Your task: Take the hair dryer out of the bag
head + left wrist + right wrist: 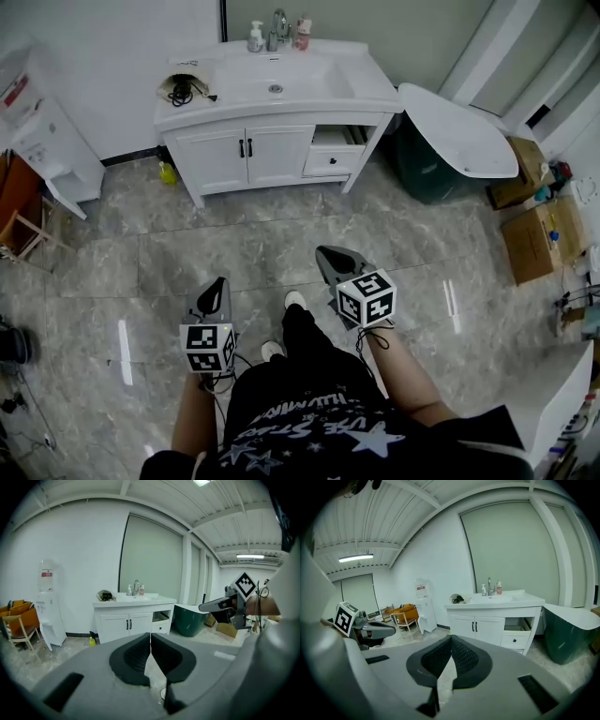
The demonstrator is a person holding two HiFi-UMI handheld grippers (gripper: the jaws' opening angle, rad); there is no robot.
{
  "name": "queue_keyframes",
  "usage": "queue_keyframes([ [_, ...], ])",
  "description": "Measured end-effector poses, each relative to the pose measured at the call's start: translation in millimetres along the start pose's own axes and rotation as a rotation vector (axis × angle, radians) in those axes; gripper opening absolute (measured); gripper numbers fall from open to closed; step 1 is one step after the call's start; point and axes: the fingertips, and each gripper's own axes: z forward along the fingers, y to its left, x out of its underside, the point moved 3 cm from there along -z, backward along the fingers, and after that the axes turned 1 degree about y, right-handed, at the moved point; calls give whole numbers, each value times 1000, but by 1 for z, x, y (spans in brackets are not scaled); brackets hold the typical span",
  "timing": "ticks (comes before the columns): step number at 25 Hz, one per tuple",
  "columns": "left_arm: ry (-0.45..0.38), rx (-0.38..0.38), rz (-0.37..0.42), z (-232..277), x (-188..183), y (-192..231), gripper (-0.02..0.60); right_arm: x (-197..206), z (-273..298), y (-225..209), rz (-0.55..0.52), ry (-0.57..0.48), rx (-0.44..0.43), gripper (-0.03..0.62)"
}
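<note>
While both claws hang shut and empty over the floor (pixel 187 253), the task stands at its first step, the approach; nothing has been reached.

Item 1, left claw (pixel 219 281): jaws pressed together, nothing between them, pointed somewhat downward toward the counter (pixel 281 105).

Item 2, right claw (pixel 325 252): jaws likewise closed on nothing, aimed the same way, level with the left one and near it.

Item 3, bag (pixel 180 86): pale, slumped, mouth open, lying on the counter's left end, just beside the sink (pixel 277 82).

Item 4, dryer (pixel 179 92): judged to be the dark shape with a black cord showing at the bag's mouth; too small to confirm.

Position: the bag lies well apart from both claws, straight ahead and slightly left, with bare floor between. It shows small in the left gripper view (pixel 105 595) and the right gripper view (pixel 456 598).

Next move, as judged: walk up to the counter and open the jaws. One claw would likely pin the bag's edge while the other takes the dryer by its body, minding the loose cord, which could snag.
</note>
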Motion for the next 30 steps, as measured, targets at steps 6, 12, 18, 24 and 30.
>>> queue_keyframes([
  [6, -42, -22, 13, -5, -13, 11, 26, -15, 0, 1, 12, -69, 10, 2],
  [12, -48, -18, 16, 14, -28, 21, 173, -30, 13, -10, 77, -100, -33, 117],
  [18, -69, -49, -23, 57, -42, 48, 310, -41, 68, -45, 132, -85, -48, 219],
  [24, -70, -102, -63, 125, -76, 101, 352, -82, 154, -94, 162, -83, -77, 278],
  [30, -71, -152, -97, 193, -125, 143, 360, -134, 239, -142, 162, -59, -131, 287],
])
